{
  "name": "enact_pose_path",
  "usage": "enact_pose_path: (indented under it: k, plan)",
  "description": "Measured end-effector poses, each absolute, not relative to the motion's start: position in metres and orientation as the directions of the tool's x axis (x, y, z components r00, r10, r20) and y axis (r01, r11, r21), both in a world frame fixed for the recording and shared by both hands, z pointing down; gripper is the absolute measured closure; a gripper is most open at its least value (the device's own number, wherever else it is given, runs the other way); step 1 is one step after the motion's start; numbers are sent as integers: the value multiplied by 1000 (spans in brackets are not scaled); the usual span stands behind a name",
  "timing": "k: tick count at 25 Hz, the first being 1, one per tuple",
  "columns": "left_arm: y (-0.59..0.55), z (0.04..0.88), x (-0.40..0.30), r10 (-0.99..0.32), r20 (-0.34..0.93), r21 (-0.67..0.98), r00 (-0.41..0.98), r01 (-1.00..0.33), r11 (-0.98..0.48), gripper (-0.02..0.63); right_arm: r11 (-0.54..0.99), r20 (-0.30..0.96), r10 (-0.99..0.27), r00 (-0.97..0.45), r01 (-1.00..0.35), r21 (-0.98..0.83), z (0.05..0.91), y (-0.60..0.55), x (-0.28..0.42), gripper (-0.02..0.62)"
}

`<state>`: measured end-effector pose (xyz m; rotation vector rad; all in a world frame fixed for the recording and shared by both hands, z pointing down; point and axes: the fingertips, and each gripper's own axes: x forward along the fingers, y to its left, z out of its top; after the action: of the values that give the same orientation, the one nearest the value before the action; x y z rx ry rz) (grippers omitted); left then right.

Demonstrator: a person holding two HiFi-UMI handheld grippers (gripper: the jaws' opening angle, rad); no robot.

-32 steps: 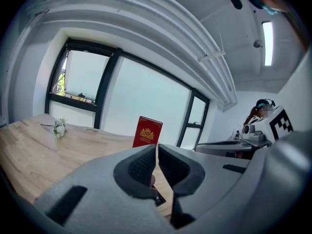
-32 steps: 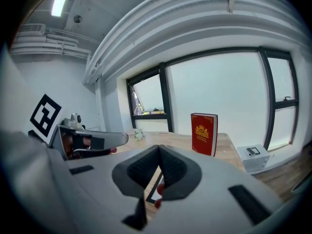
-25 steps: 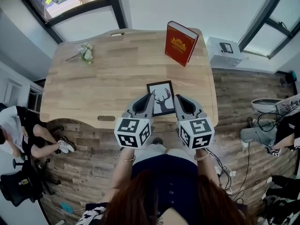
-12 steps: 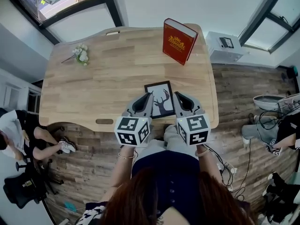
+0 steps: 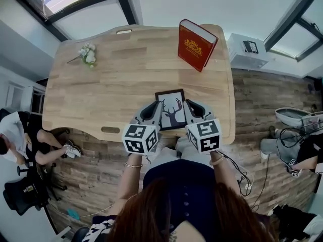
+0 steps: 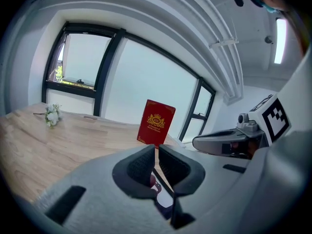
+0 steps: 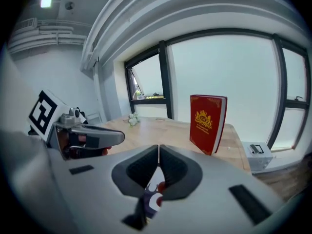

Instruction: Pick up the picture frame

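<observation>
The picture frame (image 5: 171,109), black-edged with a deer silhouette, lies flat near the front edge of the wooden table (image 5: 101,84). My left gripper (image 5: 157,104) hovers at its left side with jaws shut and nothing between them. My right gripper (image 5: 185,103) hovers at the frame's right side, also shut and holding nothing. In the left gripper view a strip of the frame (image 6: 163,186) shows under the closed left gripper (image 6: 156,150). Through the right gripper view, part of the deer print (image 7: 153,194) peeks below the closed right gripper (image 7: 159,150).
A red book (image 5: 196,45) stands upright at the table's far right. A small white flower bunch (image 5: 88,54) lies at the far left. A white box (image 5: 246,49) sits beyond the right edge. A seated person (image 5: 20,135) and an office chair (image 5: 25,195) are at the left.
Both grippers have moved forward and lower, from the table's front edge to either side of the picture frame. Their jaws stay shut.
</observation>
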<state>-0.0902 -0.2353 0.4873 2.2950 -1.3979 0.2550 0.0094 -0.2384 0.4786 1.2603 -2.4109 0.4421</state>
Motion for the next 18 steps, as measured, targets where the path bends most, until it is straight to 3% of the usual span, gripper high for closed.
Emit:
enact_pose_path:
  k: [18]
  plan:
    - [-252,549,-100,-756,497,297,426,-902,-314,565,602,582,-592,-557,-786,-140,537,-263,11,568]
